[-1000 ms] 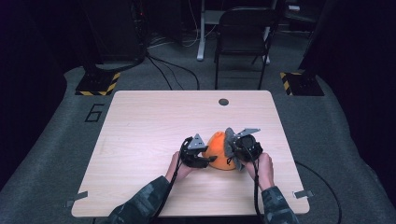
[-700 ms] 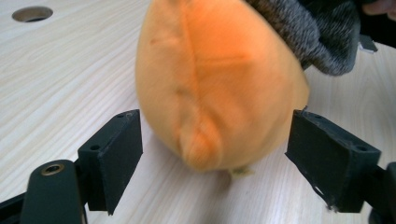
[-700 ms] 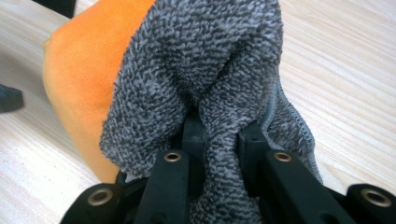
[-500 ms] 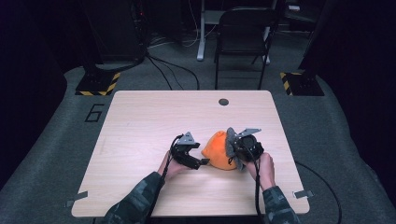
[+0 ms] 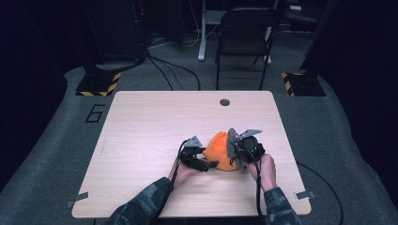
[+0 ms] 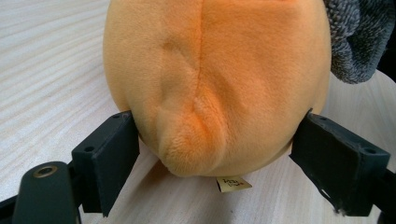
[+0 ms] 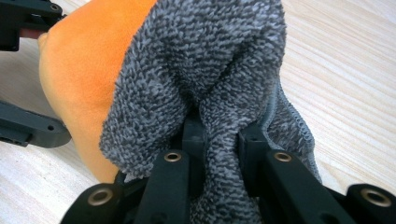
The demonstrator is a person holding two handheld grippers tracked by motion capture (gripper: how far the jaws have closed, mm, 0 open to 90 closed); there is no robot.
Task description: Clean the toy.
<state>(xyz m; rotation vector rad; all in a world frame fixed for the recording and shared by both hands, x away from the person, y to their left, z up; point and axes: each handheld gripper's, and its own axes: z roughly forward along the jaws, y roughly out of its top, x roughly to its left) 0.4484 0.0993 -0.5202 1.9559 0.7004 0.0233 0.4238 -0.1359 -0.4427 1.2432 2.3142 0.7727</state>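
An orange plush (image 5: 218, 153) lies on the wooden table (image 5: 155, 122), and a grey fuzzy cloth (image 5: 232, 143) hangs over its right side. My left gripper (image 5: 209, 163) is open. Its jaws have just been opening, and they now stand on either side of the plush (image 6: 215, 84) at its base, near a small paper tag (image 6: 233, 183). My right gripper (image 7: 219, 130) is shut on a fold of the grey cloth (image 7: 205, 60), which bunches up between its jaws against the orange plush (image 7: 79, 74).
A round hole (image 5: 225, 102) sits near the table's far edge. Behind the table stands a black chair (image 5: 244, 42), and cables run across the dark floor. Both forearms come in over the near edge of the table.
The left gripper drew back from the plush, opened wider, then came down and in again so its jaws straddle the plush's base. The right gripper kept still on the cloth.
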